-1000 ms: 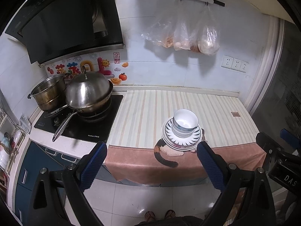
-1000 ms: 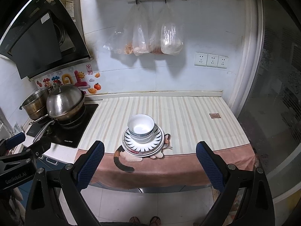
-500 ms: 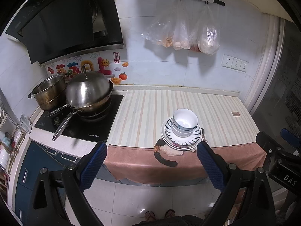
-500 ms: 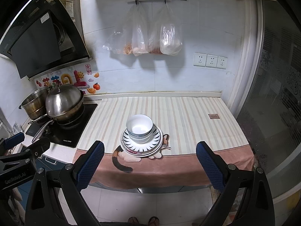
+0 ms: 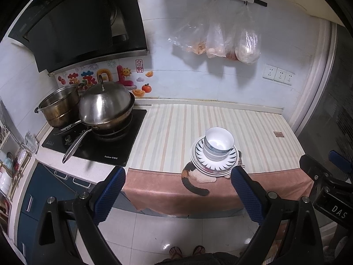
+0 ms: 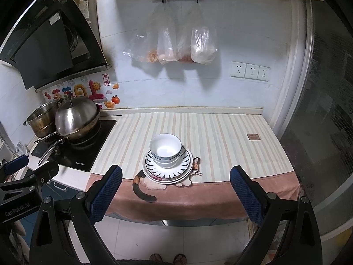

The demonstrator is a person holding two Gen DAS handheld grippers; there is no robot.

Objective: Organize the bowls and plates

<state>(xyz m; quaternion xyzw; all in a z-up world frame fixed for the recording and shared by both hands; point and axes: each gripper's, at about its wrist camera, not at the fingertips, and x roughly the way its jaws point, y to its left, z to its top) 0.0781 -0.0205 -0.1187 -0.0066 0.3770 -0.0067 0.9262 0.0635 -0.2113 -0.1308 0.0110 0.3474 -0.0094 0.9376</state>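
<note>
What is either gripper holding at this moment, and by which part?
Nothing is held. The left gripper and right gripper are both open and empty, short of the counter. The bowls sit untouched on the stacked plates.

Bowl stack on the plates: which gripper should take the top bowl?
Probably right. In the right wrist view the bowl stack sits nearly centred ahead of the open right gripper. In the left wrist view it lies off toward the left gripper's right finger. Both are open, short of the counter.
</note>
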